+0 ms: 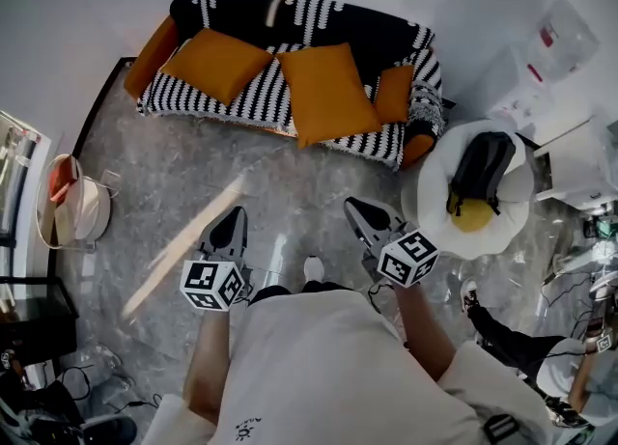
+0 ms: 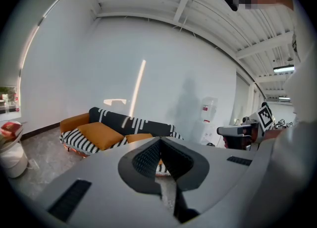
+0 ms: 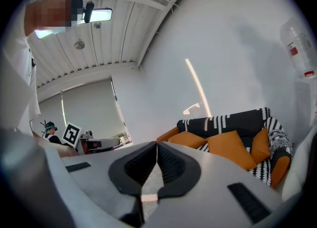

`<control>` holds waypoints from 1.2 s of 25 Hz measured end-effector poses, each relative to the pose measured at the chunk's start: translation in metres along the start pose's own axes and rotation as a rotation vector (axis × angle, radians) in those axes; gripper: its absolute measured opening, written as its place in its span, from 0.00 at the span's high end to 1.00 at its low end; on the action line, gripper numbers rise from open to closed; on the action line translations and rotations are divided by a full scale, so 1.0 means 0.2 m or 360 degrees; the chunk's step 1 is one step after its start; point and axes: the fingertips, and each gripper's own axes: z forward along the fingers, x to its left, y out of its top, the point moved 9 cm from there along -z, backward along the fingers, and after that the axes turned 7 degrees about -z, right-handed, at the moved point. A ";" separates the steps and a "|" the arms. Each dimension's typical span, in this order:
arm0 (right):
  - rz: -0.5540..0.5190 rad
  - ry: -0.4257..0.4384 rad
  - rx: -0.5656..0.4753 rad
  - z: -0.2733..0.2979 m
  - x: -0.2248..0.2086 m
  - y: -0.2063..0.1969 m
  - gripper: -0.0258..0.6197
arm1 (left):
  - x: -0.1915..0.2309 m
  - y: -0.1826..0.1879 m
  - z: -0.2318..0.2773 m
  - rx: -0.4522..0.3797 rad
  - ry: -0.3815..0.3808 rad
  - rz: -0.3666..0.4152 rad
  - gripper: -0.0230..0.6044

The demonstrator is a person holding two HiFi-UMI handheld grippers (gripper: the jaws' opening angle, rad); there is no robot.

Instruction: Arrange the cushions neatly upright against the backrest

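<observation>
1. Three orange cushions lie on the striped sofa (image 1: 261, 96): the left cushion (image 1: 214, 64) flat on the seat, the middle cushion (image 1: 328, 91) slumped towards the seat's front edge, the small cushion (image 1: 394, 93) propped near the right arm; none looks squarely upright against the backrest (image 1: 290, 16)
2. Both the left gripper (image 1: 232, 213) and the right gripper (image 1: 359, 207) hang over the floor (image 1: 193, 182), well apart from the sofa; each has its fingers (image 2: 147, 161) pressed together on nothing; arriving like that would likely shove a cushion instead of pinching it
3. Soft filling may sag; a cushion stood up could flop forward
4. Lifting the middle cushion might topple the small cushion, which it appears to touch
5. One white round seat (image 1: 454, 192) carrying a backpack (image 1: 480, 173) sits just beside the sofa's right end; the right arm could brush it
</observation>
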 end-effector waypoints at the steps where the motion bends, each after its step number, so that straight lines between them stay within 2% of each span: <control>1: -0.0007 0.0010 0.0004 0.02 -0.04 0.01 0.92 | 0.00 0.00 0.03 0.0004 0.0001 -0.0012 0.94; 13: 0.0041 0.0001 0.0057 0.20 -0.24 0.02 0.92 | 0.09 0.07 0.27 0.0089 0.0008 -0.0008 0.94; 18: 0.0061 -0.0074 0.0064 0.32 -0.32 0.04 0.92 | 0.21 0.12 0.46 0.0134 -0.0072 -0.0027 0.94; 26: 0.0062 -0.0183 0.0093 0.69 -0.41 0.12 0.92 | 0.50 0.33 0.81 0.0214 -0.0225 0.0059 0.94; 30: 0.0066 -0.0246 0.0108 0.90 -0.48 0.17 0.92 | 0.66 0.41 0.98 0.0265 -0.0308 0.0053 0.94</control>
